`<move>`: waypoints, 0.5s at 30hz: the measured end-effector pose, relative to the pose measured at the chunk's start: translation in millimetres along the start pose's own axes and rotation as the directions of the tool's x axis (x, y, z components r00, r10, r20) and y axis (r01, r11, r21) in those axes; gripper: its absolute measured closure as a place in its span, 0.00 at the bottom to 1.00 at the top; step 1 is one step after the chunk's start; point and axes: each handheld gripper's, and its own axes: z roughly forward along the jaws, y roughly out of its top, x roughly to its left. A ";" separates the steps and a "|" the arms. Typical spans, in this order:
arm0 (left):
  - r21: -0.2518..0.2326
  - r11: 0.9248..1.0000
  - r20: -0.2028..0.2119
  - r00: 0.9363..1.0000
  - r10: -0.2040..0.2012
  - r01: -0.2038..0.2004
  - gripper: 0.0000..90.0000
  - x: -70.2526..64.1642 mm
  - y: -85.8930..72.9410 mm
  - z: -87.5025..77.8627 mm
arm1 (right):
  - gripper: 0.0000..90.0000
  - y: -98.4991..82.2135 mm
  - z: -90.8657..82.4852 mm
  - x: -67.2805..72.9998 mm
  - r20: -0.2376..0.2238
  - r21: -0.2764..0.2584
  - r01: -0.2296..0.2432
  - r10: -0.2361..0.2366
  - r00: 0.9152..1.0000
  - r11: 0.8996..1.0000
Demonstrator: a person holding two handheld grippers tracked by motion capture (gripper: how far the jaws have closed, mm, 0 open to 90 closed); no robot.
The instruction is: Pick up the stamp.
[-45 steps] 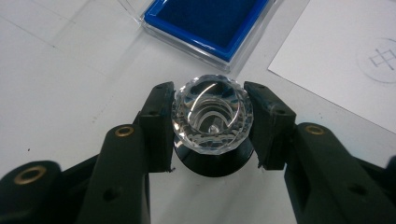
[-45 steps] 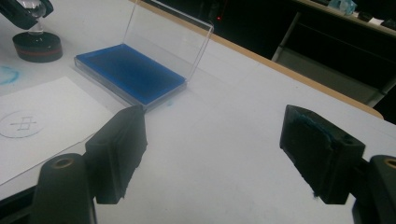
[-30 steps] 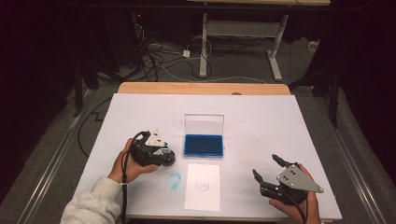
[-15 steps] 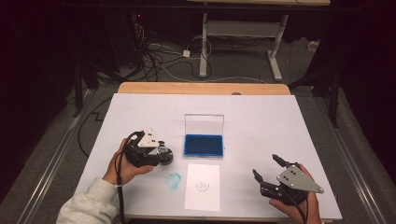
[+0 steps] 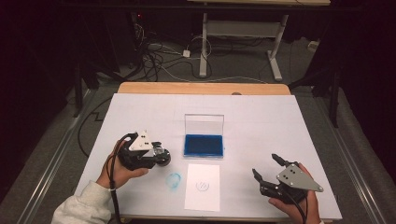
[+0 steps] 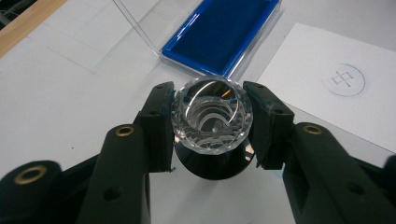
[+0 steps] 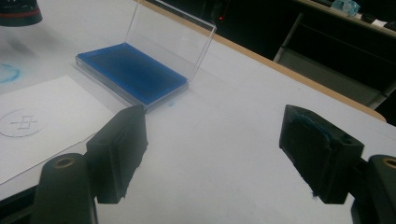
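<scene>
My left gripper [image 5: 158, 157] is shut on a round stamp [image 6: 211, 116] with a faceted clear knob and a black base, held just above the white table left of the paper. The jaws press the knob from both sides. A blue ink pad [image 5: 203, 144] lies in an open clear case at mid-table, beyond the stamp in the left gripper view [image 6: 224, 32]. A white paper [image 5: 202, 186] with a stamped circle mark lies in front of it. My right gripper [image 5: 265, 165] rests at the front right, open, with nothing between its pads [image 7: 212, 144].
The case's clear lid [image 5: 204, 123] stands upright behind the pad. A blue ring smudge [image 5: 174, 181] marks the table left of the paper. A wooden strip [image 5: 201, 87] borders the far edge; cables and a desk frame lie on the floor beyond.
My left hand has drifted a little to the left and slightly up with the stamp still in the jaws. The right gripper has stayed where it was.
</scene>
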 end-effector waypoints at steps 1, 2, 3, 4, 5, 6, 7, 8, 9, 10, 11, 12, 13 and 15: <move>-0.002 1.000 0.001 1.000 0.001 -0.001 0.61 0.0 0.0 -0.7 | 0.26 0.1 0.5 -0.5 -0.002 -0.002 -0.001 0.001 1.000 1.000; -0.004 1.000 0.000 1.000 -0.001 0.001 0.61 -0.3 -0.3 -1.3 | 0.26 0.4 1.1 -0.8 -0.002 -0.003 -0.005 0.005 1.000 1.000; -0.003 1.000 0.001 1.000 -0.001 0.001 0.61 -0.4 -0.6 -1.8 | 0.26 0.6 1.9 -1.1 -0.002 -0.003 -0.002 0.002 1.000 1.000; -0.003 1.000 0.002 1.000 -0.003 0.003 0.61 -0.8 -1.1 -2.4 | 0.26 0.9 2.6 -1.0 -0.003 -0.003 -0.005 0.005 1.000 1.000; -0.003 1.000 0.003 1.000 -0.003 0.003 0.61 -0.9 -1.5 -3.1 | 0.26 1.2 3.4 -0.7 -0.005 -0.002 -0.005 0.005 1.000 1.000; -0.003 1.000 0.002 1.000 -0.003 0.003 0.61 -1.4 -1.9 -4.7 | 0.26 1.3 4.4 -0.3 -0.009 -0.003 -0.001 0.001 1.000 1.000; -0.003 1.000 0.002 1.000 -0.003 0.003 0.61 -1.4 -1.9 -4.7 | 0.26 1.4 5.1 0.2 -0.011 -0.001 0.004 -0.004 1.000 1.000; -0.006 1.000 0.003 1.000 -0.003 0.003 0.61 -1.6 -1.9 -5.6 | 0.26 1.4 5.7 0.8 -0.013 0.000 0.003 -0.003 1.000 1.000; -0.009 1.000 0.001 1.000 -0.002 0.002 0.61 -1.7 -1.8 -6.5 | 0.26 1.4 6.2 1.1 -0.015 0.000 0.004 -0.004 1.000 1.000; -0.014 1.000 -0.001 1.000 -0.004 0.004 0.61 -2.4 -1.6 -7.4 | 0.26 1.5 6.6 1.2 -0.017 0.001 0.006 -0.006 1.000 1.000; -0.016 1.000 -0.002 1.000 -0.001 0.001 0.61 -3.0 -1.5 -8.3 | 0.26 1.8 7.0 1.2 -0.015 0.001 0.006 -0.006 1.000 1.000; -0.021 1.000 -0.002 1.000 0.001 -0.001 0.61 -5.0 -1.2 -10.6 | 0.26 2.0 7.4 1.2 -0.015 0.000 0.006 -0.006 1.000 1.000; -0.021 1.000 -0.002 1.000 0.001 -0.001 0.61 -5.0 -1.2 -10.6 | 0.26 2.3 7.8 1.2 -0.018 -0.001 0.004 -0.004 1.000 1.000; -0.028 1.000 -0.007 1.000 0.003 -0.003 0.61 -6.8 -0.8 -13.4 | 0.26 2.8 8.9 1.5 -0.021 -0.001 0.008 -0.008 1.000 1.000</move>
